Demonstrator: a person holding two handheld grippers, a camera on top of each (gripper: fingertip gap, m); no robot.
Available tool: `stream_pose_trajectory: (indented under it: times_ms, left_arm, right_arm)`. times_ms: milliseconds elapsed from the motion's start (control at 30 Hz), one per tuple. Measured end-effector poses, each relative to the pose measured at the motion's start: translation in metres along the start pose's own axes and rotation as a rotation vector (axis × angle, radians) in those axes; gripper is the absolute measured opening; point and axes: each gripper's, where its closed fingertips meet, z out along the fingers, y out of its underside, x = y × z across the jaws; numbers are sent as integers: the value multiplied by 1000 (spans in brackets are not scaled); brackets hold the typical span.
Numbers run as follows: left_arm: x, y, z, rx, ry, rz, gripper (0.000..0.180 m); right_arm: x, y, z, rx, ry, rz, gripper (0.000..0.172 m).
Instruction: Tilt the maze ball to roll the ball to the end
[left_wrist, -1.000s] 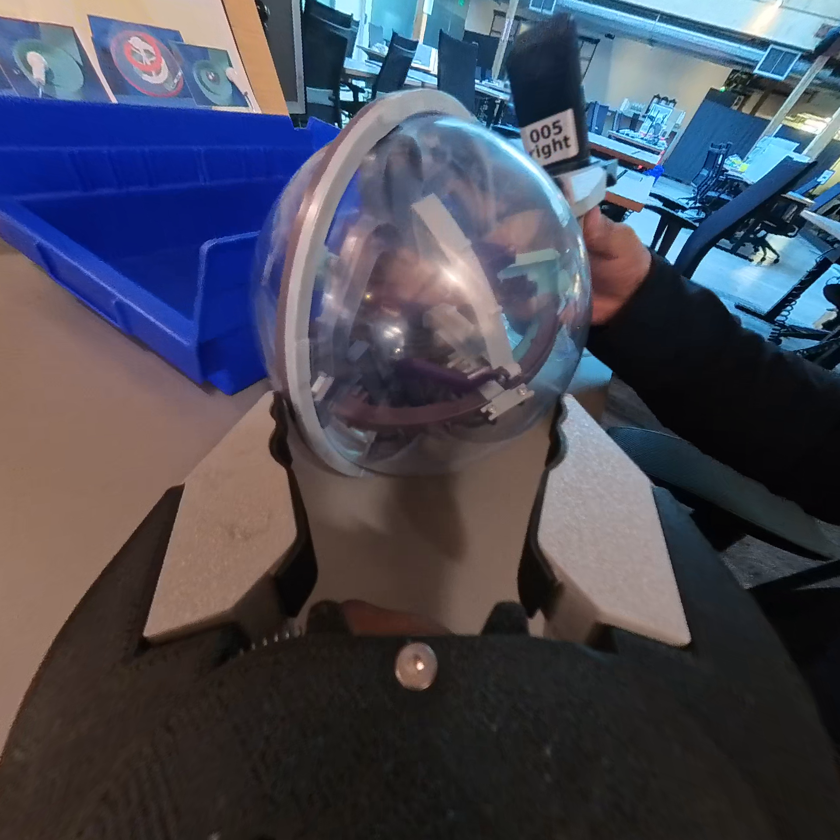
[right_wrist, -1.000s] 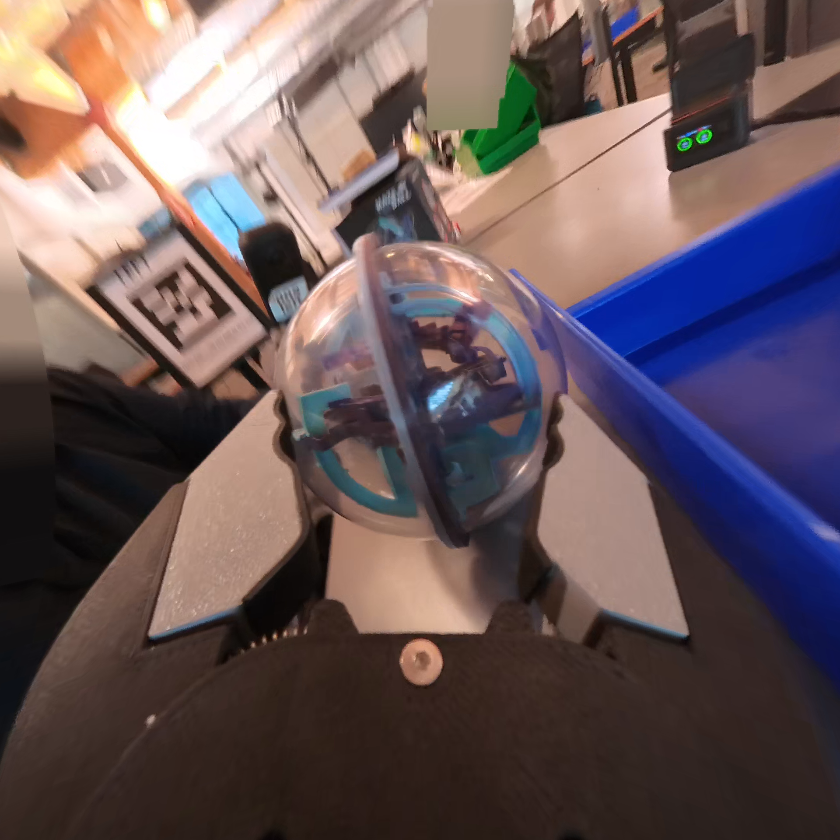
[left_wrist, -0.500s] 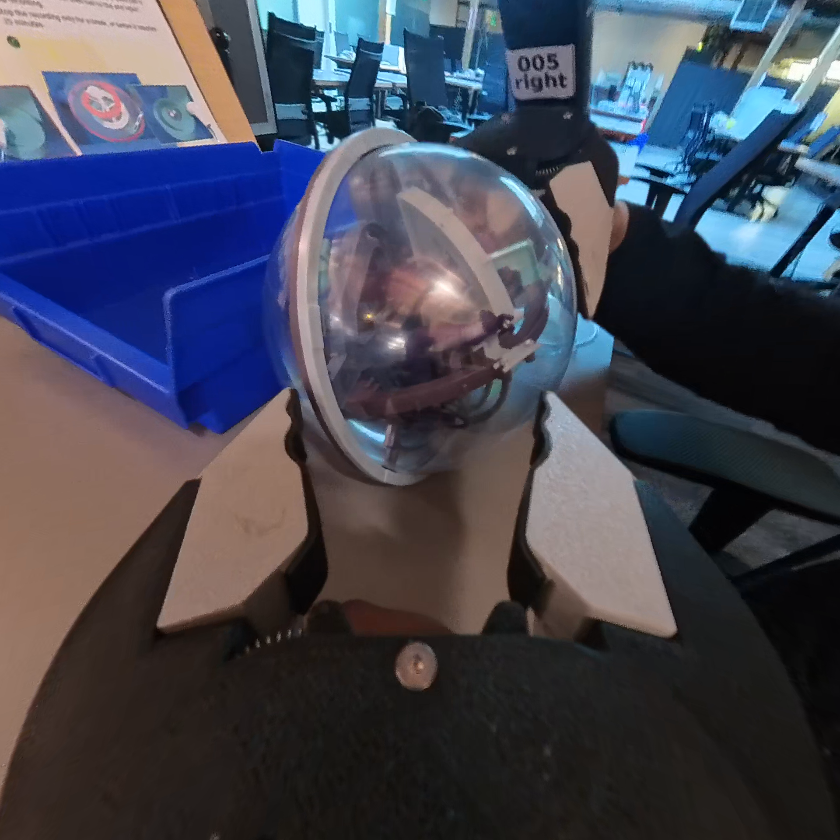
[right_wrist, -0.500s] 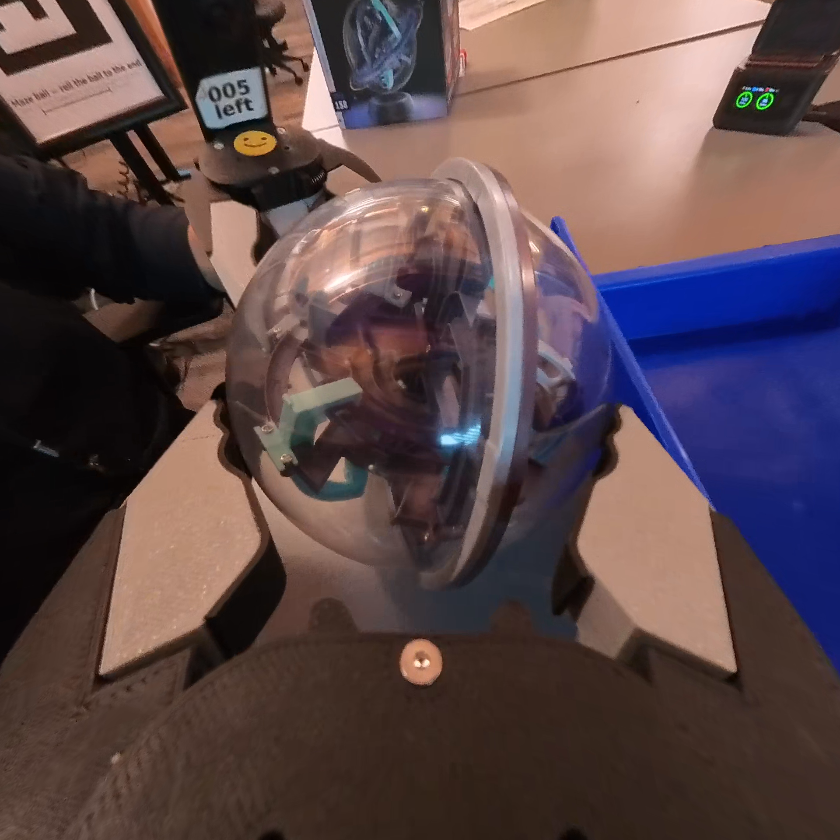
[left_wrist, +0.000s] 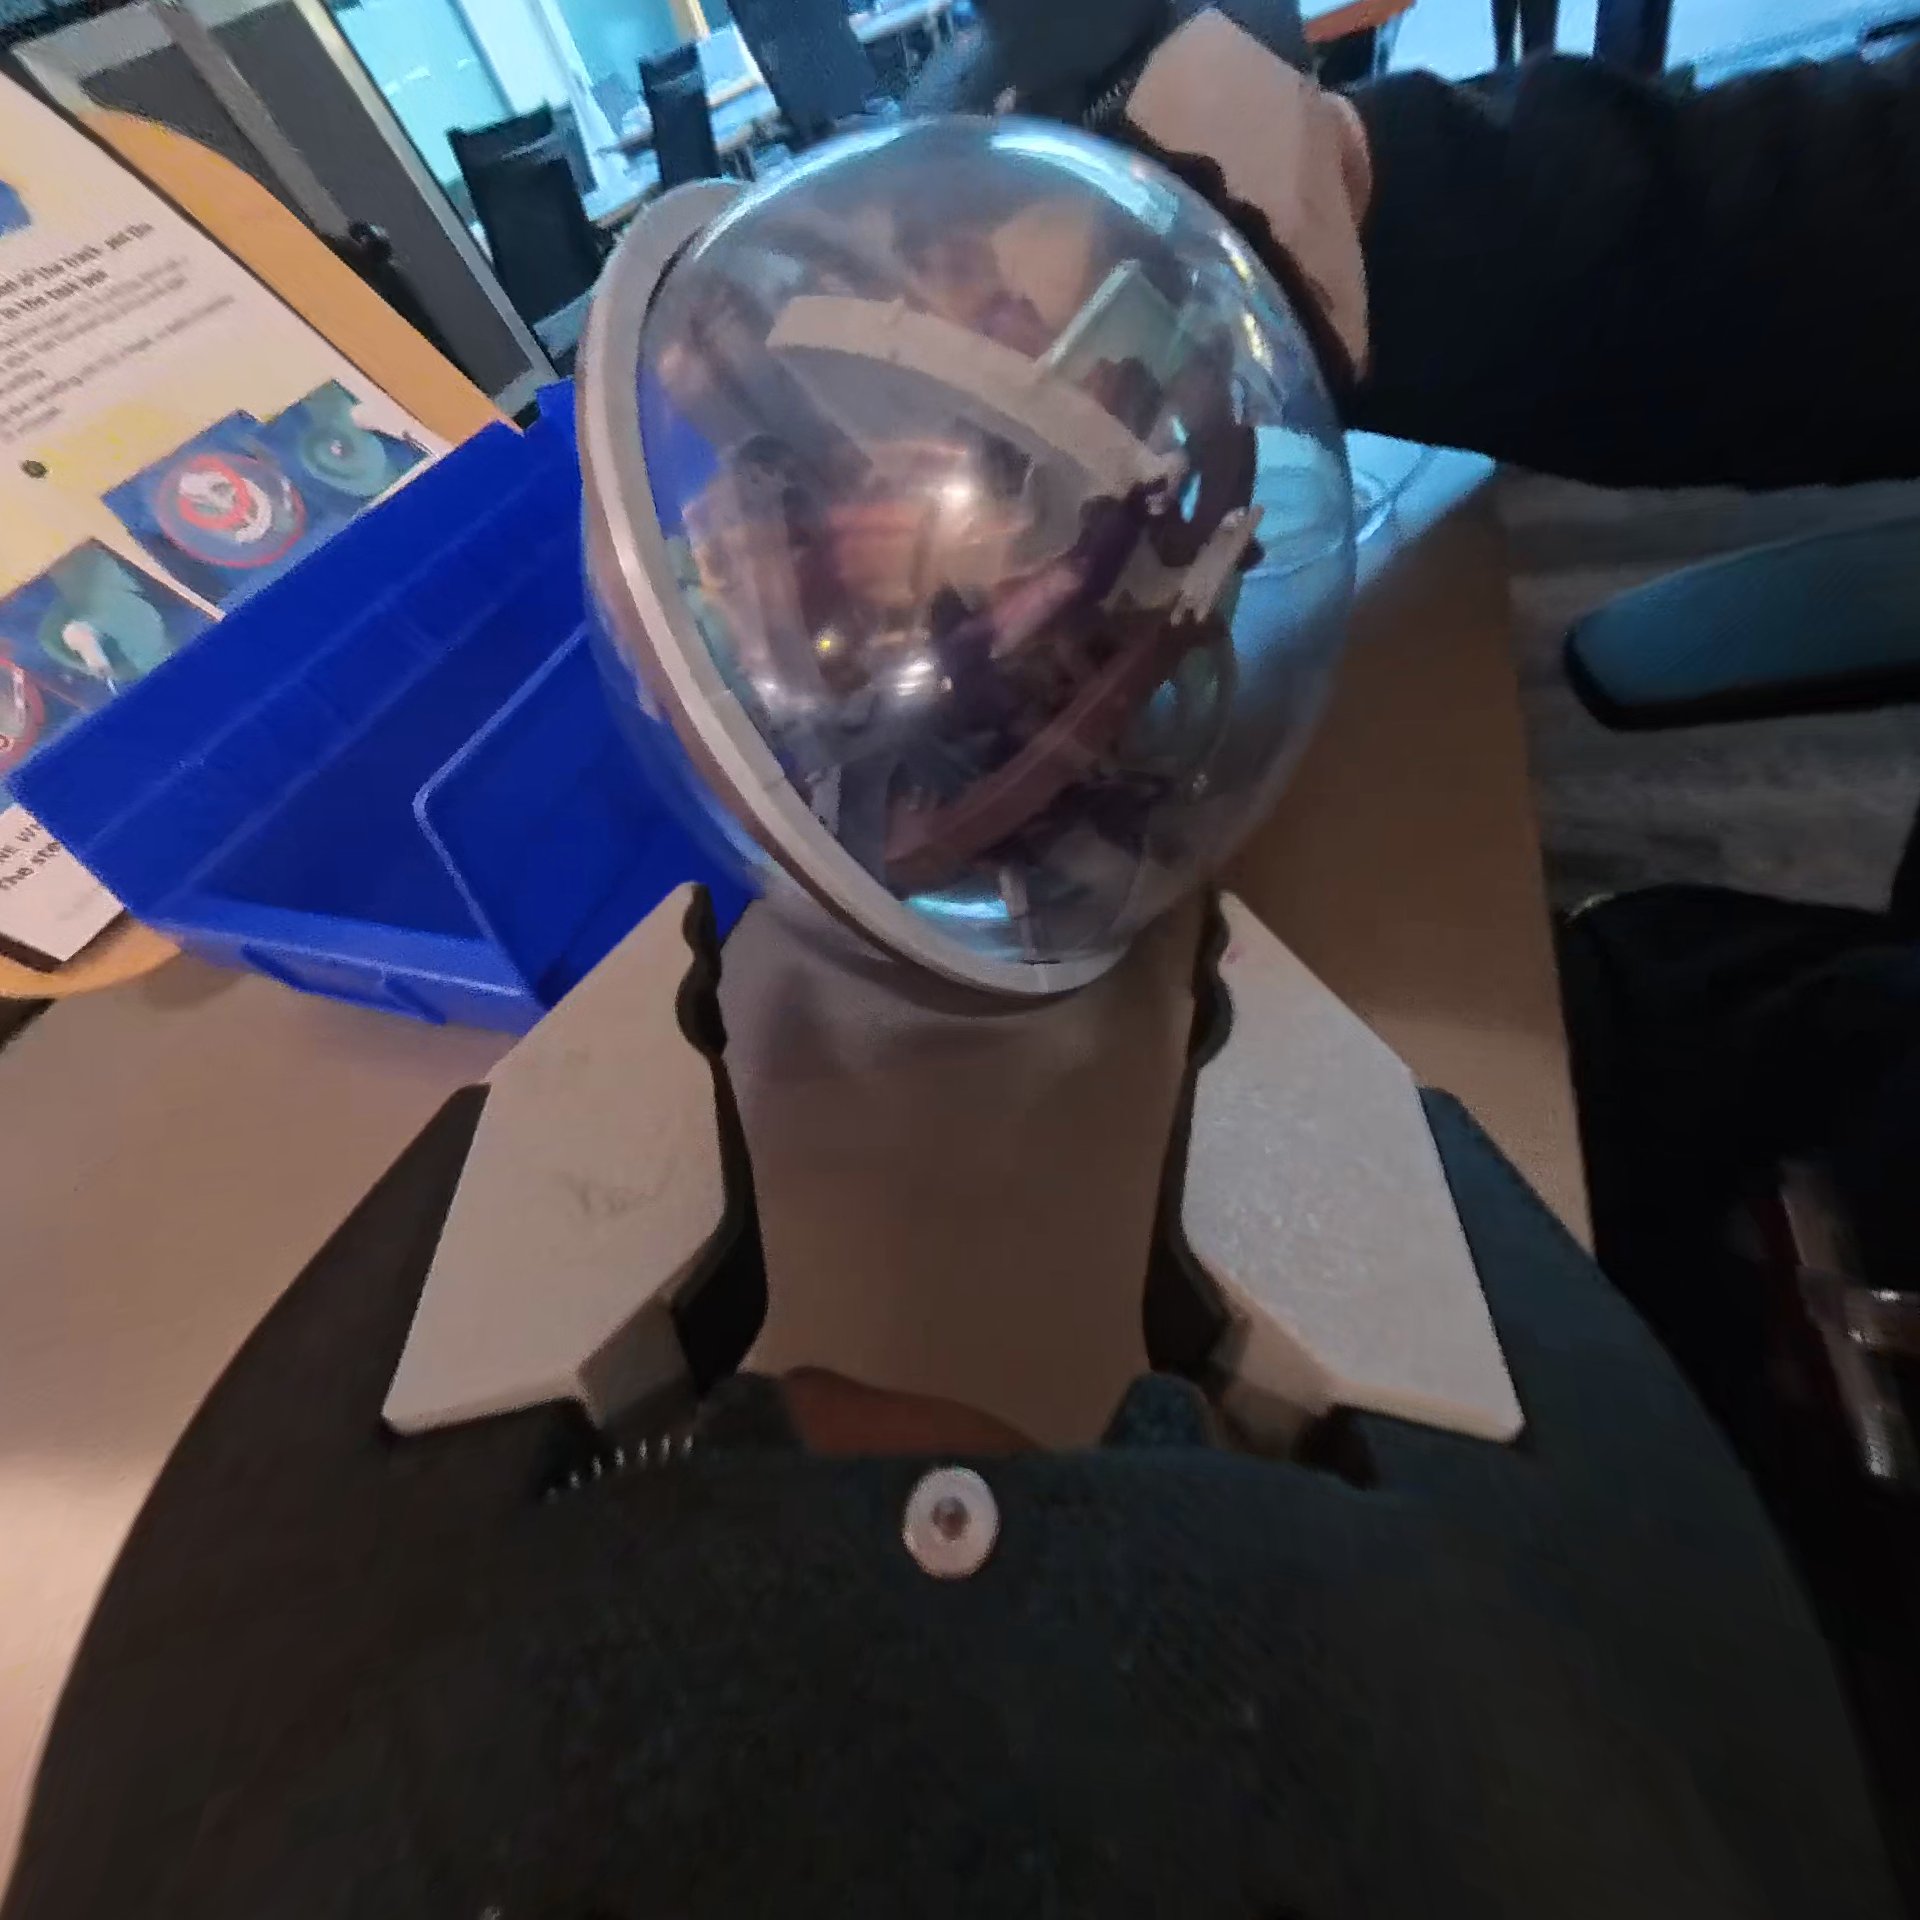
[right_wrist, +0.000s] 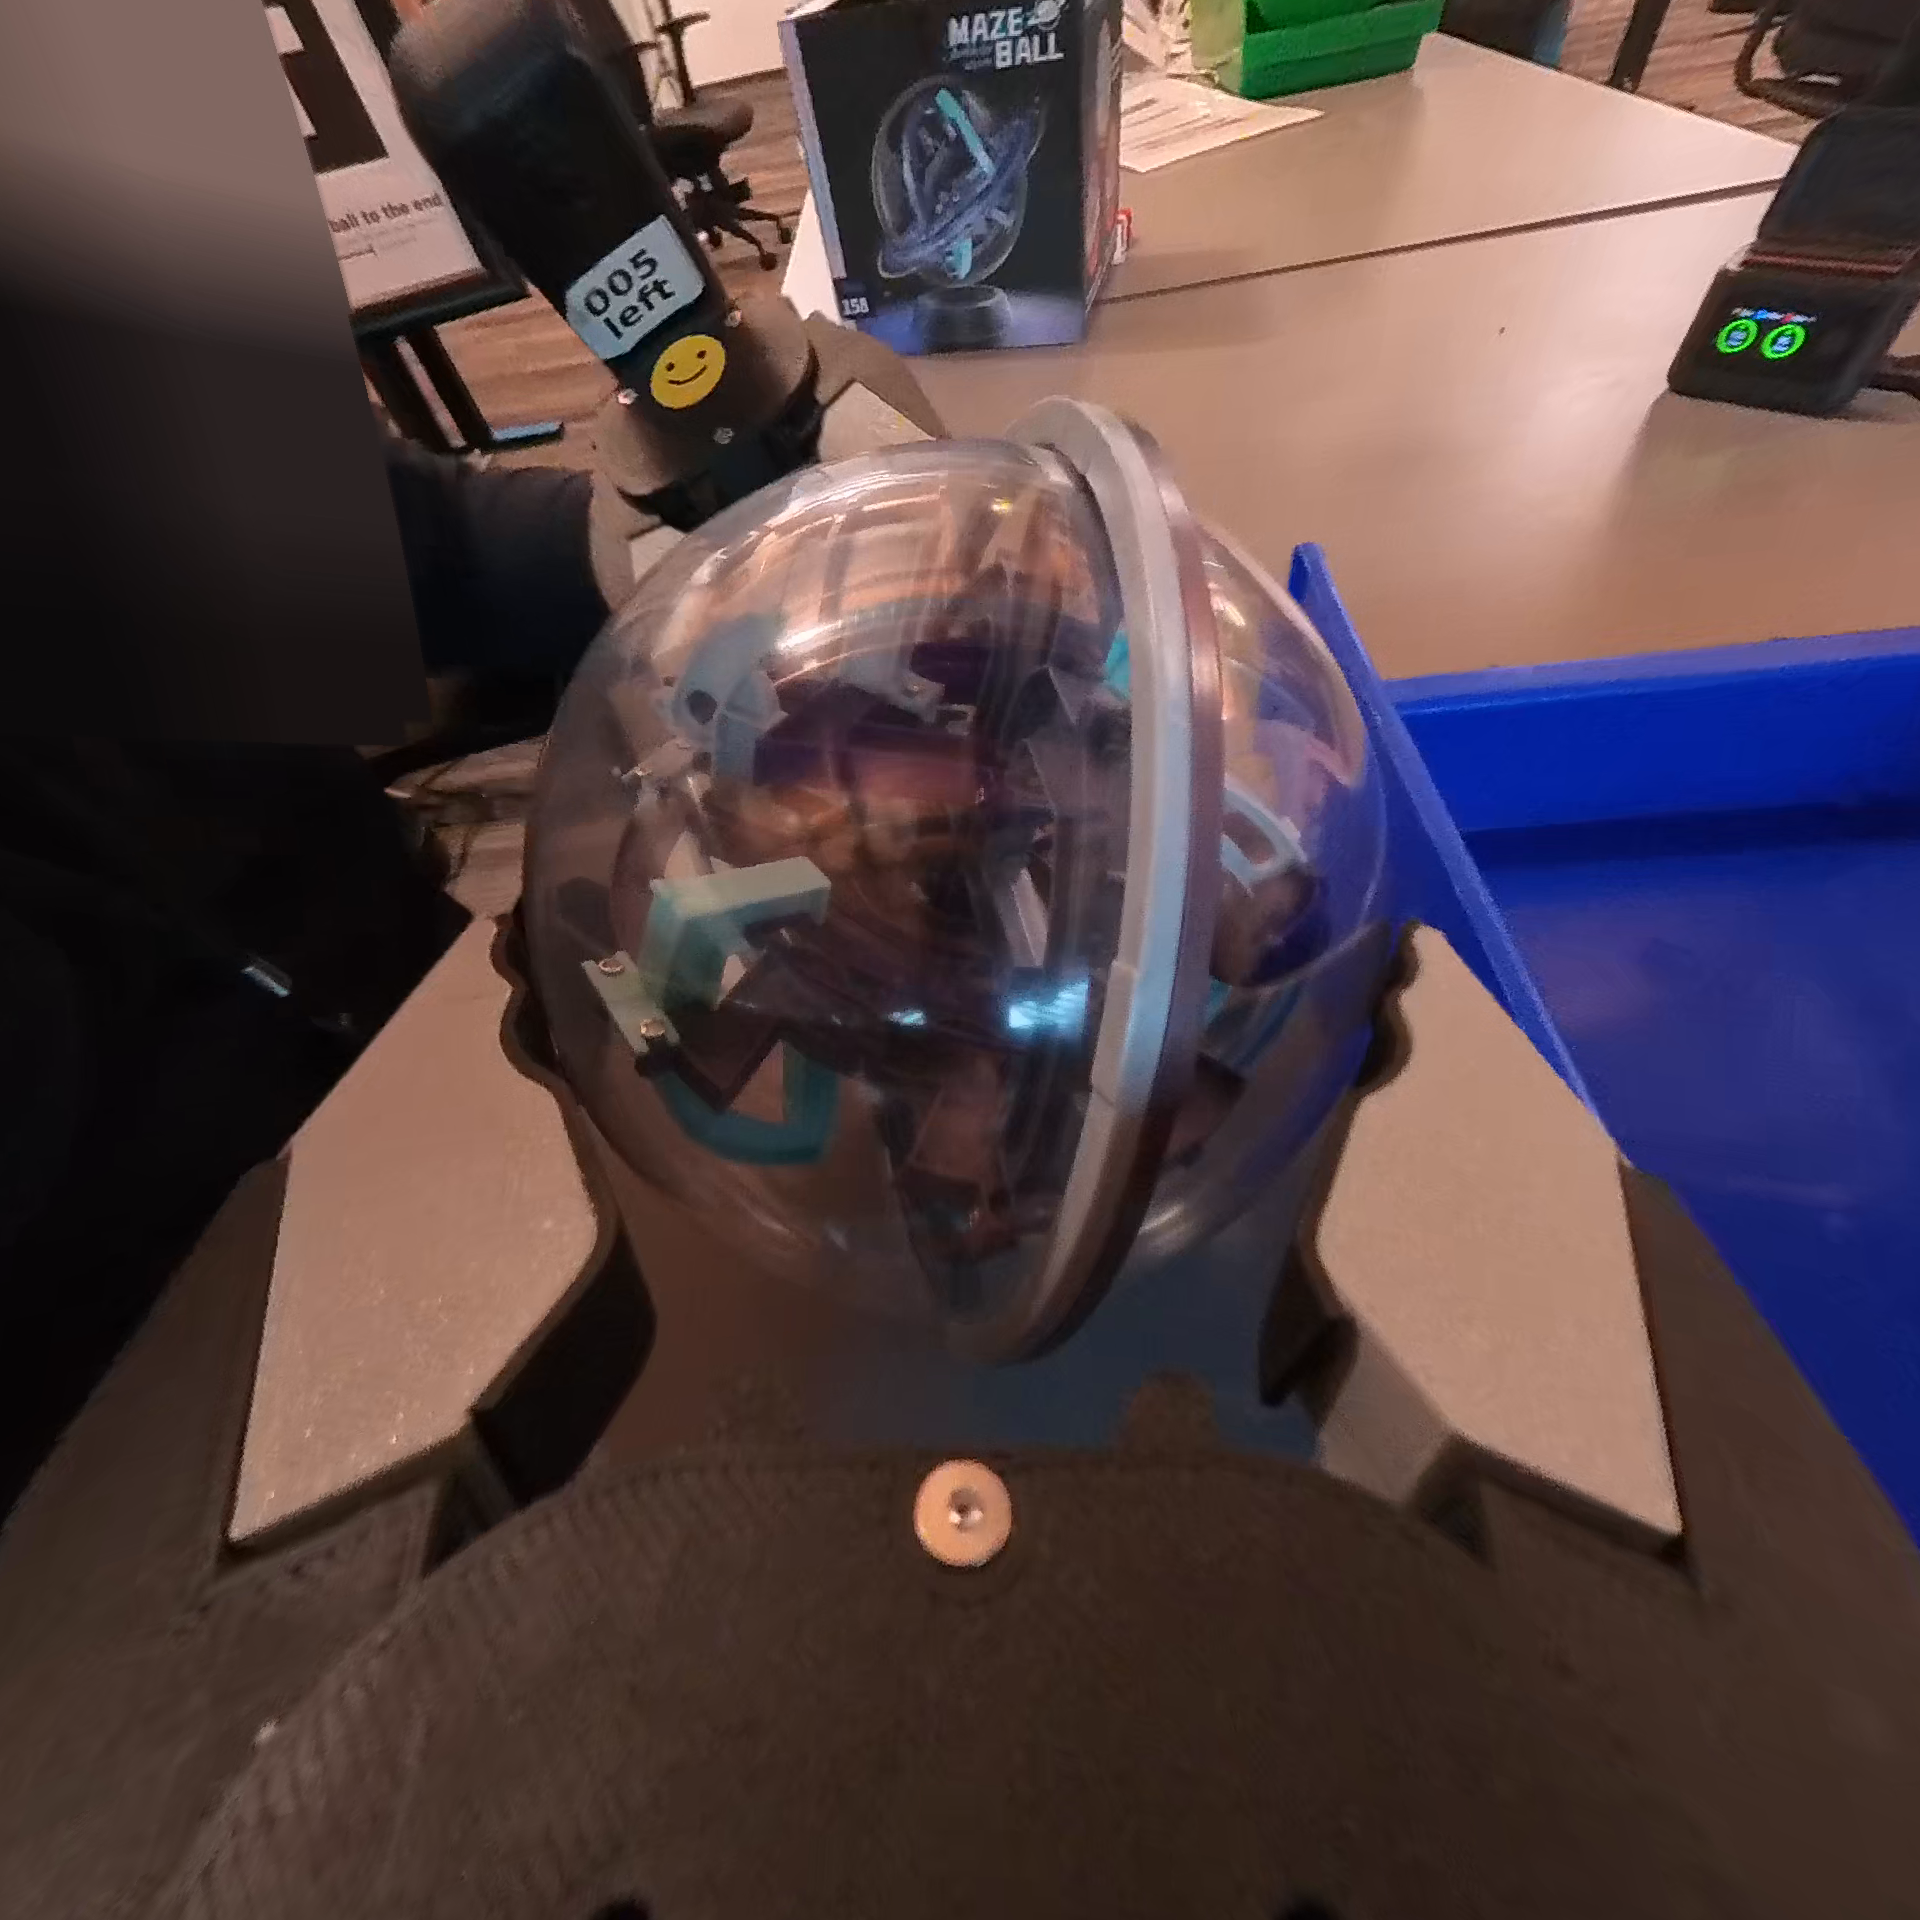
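Note:
The maze ball (left_wrist: 966, 540) is a clear sphere with a grey rim and purple and teal tracks inside. It is held up over the table edge between both grippers. My left gripper (left_wrist: 951, 925) is shut on its near lower part, its fingertips (left_wrist: 698, 935) at the sphere's sides. My right gripper (right_wrist: 956, 987) is shut on the ball (right_wrist: 935, 883) from the opposite side, with the sphere deep between its wide-spread fingers (right_wrist: 520, 997). The left gripper (right_wrist: 696, 416) shows behind the ball in the right wrist view. A right finger (left_wrist: 1247, 177) shows past the ball in the left wrist view. I cannot pick out the small ball inside.
A blue bin (left_wrist: 312, 727) stands on the beige table (left_wrist: 208, 1143) next to the ball; it also shows in the right wrist view (right_wrist: 1662, 935). The maze ball's box (right_wrist: 956, 177) and a black device with green lights (right_wrist: 1787, 332) stand farther back. A poster board (left_wrist: 156, 416) leans behind the bin.
The right gripper's fingers spread wider and took the ball deeper between them. Both grippers swung round, and the ball's rim tilted further in the left wrist view.

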Motion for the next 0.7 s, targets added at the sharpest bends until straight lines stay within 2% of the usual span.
stream_pose_trajectory:
  times_ms: [133, 367, 700]
  left_arm:
    - [4, 8, 6, -55, 64, -6, 91]
    - [5, 8, 1, -50, 35, 7, 89]
    - [4, 5, 3, -29, 16, 34, 105]
  right_arm:
    - [-4, 0, 5, -29, -78, 7, 152]
    - [-6, 0, 10, -55, -164, -12, 152]
    - [-6, -7, 15, 19, -204, 22, 152]
